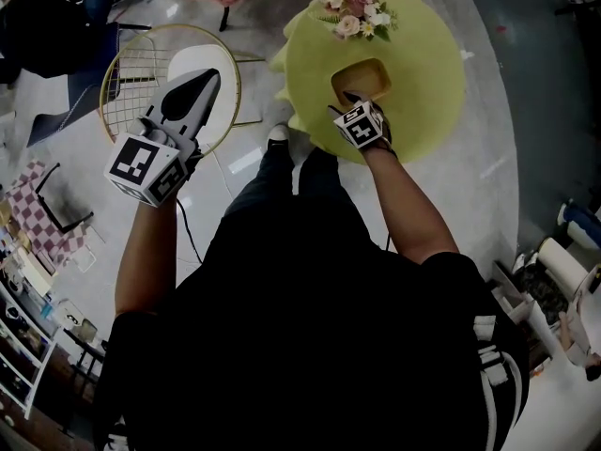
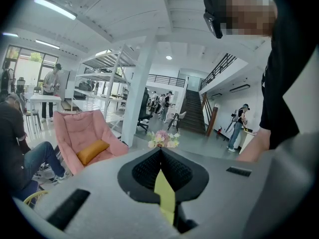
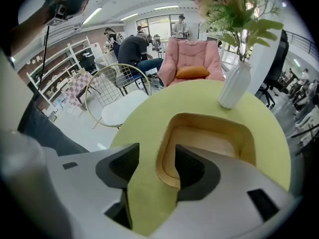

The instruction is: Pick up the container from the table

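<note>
Your right gripper (image 1: 355, 100) (image 3: 157, 156) points steeply down over the round table with the yellow-green cloth (image 1: 427, 101) (image 3: 144, 108). Its jaws stand wide apart and straddle the near wall of the shallow tan square container (image 1: 376, 65) (image 3: 249, 138): one jaw is inside, the other outside, and neither pad presses on it. The container sits on the cloth, with a white vase of pink and cream flowers (image 1: 355, 3) (image 3: 234, 86) at its 12 o'clock. Your left gripper (image 1: 208, 77) (image 2: 160, 152), jaws together and empty, hangs off the table at its 9 o'clock, above a gold wire chair (image 1: 127, 69).
</note>
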The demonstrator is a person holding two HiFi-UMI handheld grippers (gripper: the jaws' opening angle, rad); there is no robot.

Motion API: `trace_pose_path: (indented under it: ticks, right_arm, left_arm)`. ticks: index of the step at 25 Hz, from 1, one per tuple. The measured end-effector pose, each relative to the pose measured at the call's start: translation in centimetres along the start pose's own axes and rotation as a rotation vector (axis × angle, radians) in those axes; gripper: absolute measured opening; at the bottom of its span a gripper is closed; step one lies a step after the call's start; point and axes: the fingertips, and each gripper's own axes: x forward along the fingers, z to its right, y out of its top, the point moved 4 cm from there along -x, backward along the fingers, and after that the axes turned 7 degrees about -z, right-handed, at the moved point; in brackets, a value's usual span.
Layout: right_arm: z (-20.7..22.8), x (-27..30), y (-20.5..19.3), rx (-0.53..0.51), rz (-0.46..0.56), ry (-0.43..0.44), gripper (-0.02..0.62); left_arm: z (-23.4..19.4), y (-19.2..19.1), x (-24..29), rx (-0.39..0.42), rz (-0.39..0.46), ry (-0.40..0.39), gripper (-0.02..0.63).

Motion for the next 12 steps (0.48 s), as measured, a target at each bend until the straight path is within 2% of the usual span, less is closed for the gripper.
trace_pose_path:
  ticks: [3, 12]
  right_arm:
    - [0.2, 0.5, 0.0, -0.012, -0.018, -0.011, 0.227]
    - [0.4, 1.2, -0.4, -0.051, -0.046, -0.034, 0.124]
  left_arm:
    - [0.0, -0.5, 0.1, -0.014, -0.008, -0.003, 0.017]
    - [0.6, -1.3, 0.5, -0.02, -0.009, -0.02, 0.015]
